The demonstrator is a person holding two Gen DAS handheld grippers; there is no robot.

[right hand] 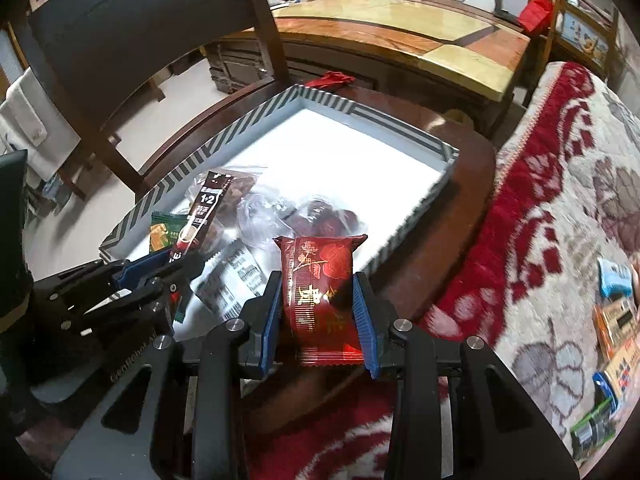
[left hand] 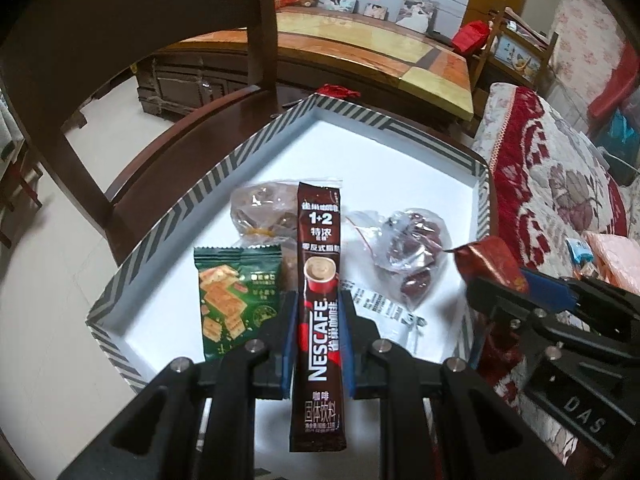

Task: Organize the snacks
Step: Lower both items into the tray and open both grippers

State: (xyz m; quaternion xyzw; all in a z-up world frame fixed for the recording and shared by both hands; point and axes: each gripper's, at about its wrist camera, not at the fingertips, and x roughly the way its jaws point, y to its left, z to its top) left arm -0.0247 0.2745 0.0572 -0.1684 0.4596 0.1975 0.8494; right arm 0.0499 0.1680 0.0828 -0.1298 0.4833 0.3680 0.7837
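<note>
- The left tool (left hand: 318,320) clamps a coffee stick (left hand: 320,280) above the box (left hand: 160,224), just over the green biscuit packet (left hand: 234,300).
- The right tool (right hand: 318,312) pinches a red snack packet (right hand: 320,280) at the box's near edge.
- Risk: released here, the red packet could catch the rim and fall outside.

You can read "NESCAFE" running lengthwise on the dark coffee stick (left hand: 319,312), with "1+2" near its upper end. At four o'clock in your left wrist view, "DAS" is printed on the black body of the right gripper (left hand: 496,292). Other print is unreadable.
</note>
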